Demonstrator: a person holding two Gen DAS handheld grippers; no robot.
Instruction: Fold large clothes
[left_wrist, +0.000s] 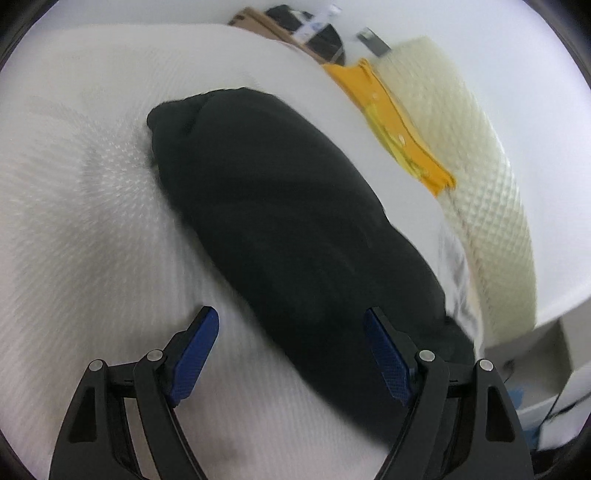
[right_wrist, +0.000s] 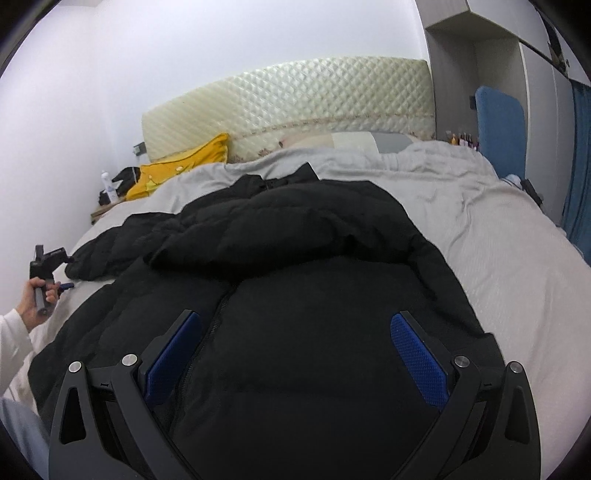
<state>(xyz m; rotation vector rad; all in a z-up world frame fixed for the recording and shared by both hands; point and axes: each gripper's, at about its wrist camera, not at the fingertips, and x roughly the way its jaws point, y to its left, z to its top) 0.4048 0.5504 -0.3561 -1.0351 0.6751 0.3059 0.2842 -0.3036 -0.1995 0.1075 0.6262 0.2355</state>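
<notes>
A black puffer jacket (right_wrist: 295, 295) lies spread on the bed, zipper up, with one sleeve folded across its chest. My right gripper (right_wrist: 295, 325) is open, hovering over the jacket's lower front, empty. In the left wrist view a black sleeve (left_wrist: 288, 229) stretches out over the white sheet. My left gripper (left_wrist: 291, 317) is open and empty just above the sleeve's near end. The left gripper also shows in the right wrist view (right_wrist: 64, 286), held in a hand at the jacket's left sleeve.
The bed (right_wrist: 498, 236) has a grey-white cover and a cream quilted headboard (right_wrist: 295, 96). A yellow pillow (right_wrist: 177, 166) lies at its head. A bedside table with a bottle (right_wrist: 107, 184) stands at the left. A blue chair (right_wrist: 498, 129) stands at the right.
</notes>
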